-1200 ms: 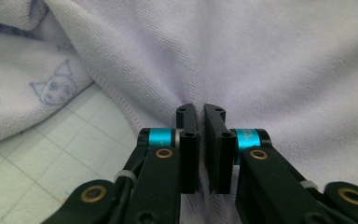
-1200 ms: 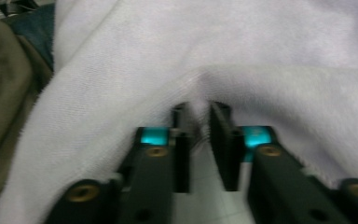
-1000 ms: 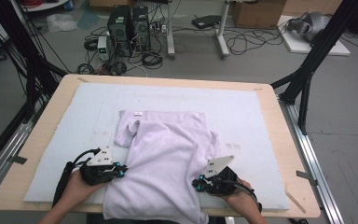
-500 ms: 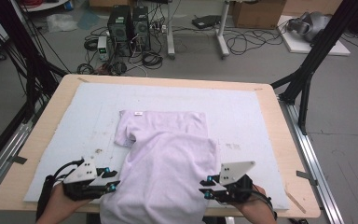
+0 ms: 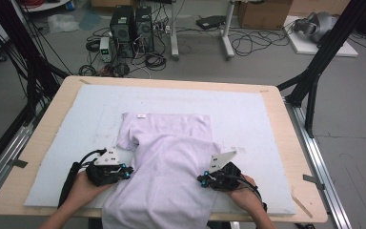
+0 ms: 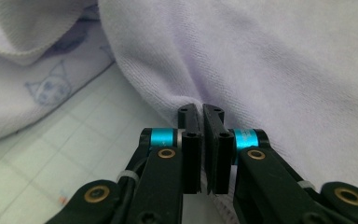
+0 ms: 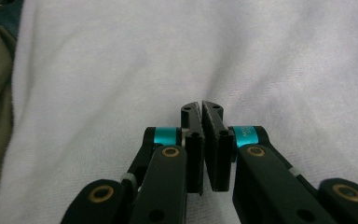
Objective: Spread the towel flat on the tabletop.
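The lilac shirt point(image 5: 167, 157) is soft, light and limp, so it will sag and drag unless pinched at both side edges; pale fleecy knit, collar away from the grippers, hem hanging off the near table point(image 5: 286, 119) edge; the left gripper point(image 6: 201, 112) and right gripper point(image 7: 201, 108) have just been closing, each now clamped on a fold of shirt edge.

A pale lilac T-shirt point(image 5: 169, 162) lies flat on the bench, collar and white neck label toward the far edge, one short sleeve folded in, its hem end hanging over the near edge, fabric softly creased
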`<state>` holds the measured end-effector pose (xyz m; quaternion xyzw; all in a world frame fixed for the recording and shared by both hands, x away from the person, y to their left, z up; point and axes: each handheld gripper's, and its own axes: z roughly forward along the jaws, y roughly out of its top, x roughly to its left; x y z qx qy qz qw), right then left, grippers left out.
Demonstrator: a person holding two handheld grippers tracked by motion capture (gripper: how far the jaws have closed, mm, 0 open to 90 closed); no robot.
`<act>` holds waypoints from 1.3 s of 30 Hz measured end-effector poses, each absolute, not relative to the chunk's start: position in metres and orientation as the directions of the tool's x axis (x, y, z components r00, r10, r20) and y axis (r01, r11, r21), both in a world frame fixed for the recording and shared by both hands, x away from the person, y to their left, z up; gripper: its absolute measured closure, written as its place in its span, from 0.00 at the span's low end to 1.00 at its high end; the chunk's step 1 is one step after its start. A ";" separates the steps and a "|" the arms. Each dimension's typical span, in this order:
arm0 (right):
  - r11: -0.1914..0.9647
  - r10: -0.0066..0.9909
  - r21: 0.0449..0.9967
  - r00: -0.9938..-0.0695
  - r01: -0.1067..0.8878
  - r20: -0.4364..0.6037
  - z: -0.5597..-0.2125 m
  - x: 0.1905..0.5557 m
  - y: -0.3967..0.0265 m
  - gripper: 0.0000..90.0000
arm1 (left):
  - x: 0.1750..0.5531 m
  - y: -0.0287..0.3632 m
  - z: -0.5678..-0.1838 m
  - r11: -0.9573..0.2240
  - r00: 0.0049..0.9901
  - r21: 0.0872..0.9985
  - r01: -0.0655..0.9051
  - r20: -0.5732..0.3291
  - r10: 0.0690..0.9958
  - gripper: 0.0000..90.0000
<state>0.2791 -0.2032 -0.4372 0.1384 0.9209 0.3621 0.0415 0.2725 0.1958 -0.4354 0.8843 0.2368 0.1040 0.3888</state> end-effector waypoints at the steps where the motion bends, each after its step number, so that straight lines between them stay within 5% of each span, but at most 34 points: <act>1: 0.697 0.283 0.681 -0.959 0.223 0.024 -0.436 0.277 -0.203 0.98 | 0.267 0.200 -0.433 -0.584 0.866 0.740 0.334 0.004 0.500 0.96; 9: 0.657 0.212 0.733 -0.976 0.178 0.047 -0.418 0.237 -0.209 0.98 | 0.205 0.231 -0.410 -0.553 0.878 0.783 0.286 0.017 0.479 0.94; 11: 0.645 0.185 0.751 -0.982 0.144 0.030 -0.410 0.224 -0.210 0.96 | 0.199 0.232 -0.406 -0.544 0.880 0.791 0.278 0.017 0.475 0.81; 14: 0.635 0.216 0.759 -0.976 0.143 0.003 -0.397 0.224 -0.213 0.89 | 0.207 0.231 -0.403 -0.537 0.870 0.799 0.270 0.036 0.491 0.71; 21: 0.653 0.293 0.733 -0.956 0.190 -0.014 -0.414 0.263 -0.212 0.75 | 0.258 0.218 -0.419 -0.523 0.853 0.793 0.312 0.008 0.522 0.75; 25: 0.688 0.301 0.687 -0.953 0.234 0.022 -0.436 0.279 -0.205 0.72 | 0.278 0.202 -0.435 -0.561 0.858 0.748 0.354 -0.022 0.512 0.68; 27: 0.683 0.295 0.693 -0.955 0.231 0.027 -0.440 0.281 -0.202 0.78 | 0.280 0.196 -0.441 -0.585 0.872 0.739 0.335 -0.007 0.490 0.76; 29: 0.682 0.281 0.693 -0.959 0.232 0.045 -0.440 0.282 -0.201 0.93 | 0.279 0.194 -0.440 -0.589 0.878 0.735 0.335 -0.016 0.479 0.96; 39: 0.662 0.200 0.729 -0.978 0.175 0.053 -0.428 0.252 -0.198 0.98 | 0.218 0.223 -0.419 -0.590 0.887 0.755 0.286 0.025 0.461 0.98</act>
